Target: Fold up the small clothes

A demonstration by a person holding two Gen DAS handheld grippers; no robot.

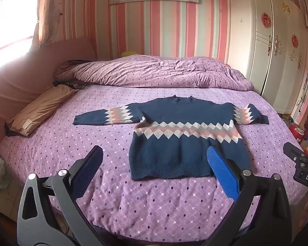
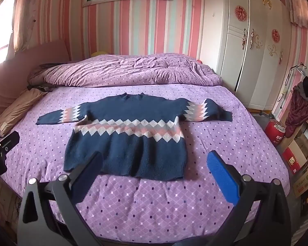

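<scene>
A small navy knit sweater [image 1: 186, 143] with a pink, white and grey diamond band lies flat and face up on the purple bedsheet [image 1: 154, 205], both sleeves spread out to the sides. It also shows in the right wrist view [image 2: 129, 143]. My left gripper [image 1: 156, 155] is open and empty, hovering above the near edge of the bed just short of the sweater's hem. My right gripper [image 2: 154, 160] is open and empty, above the sweater's hem at its lower right part. The right gripper's body shows at the right edge of the left wrist view [image 1: 301, 164].
A rumpled purple duvet [image 1: 154, 71] lies across the far side of the bed. A tan pillow [image 1: 41, 110] lies at the left. White wardrobes [image 1: 267, 41] stand at the right, with a red cylinder [image 2: 277, 132] and boxes [image 2: 297, 160] on the floor beside the bed.
</scene>
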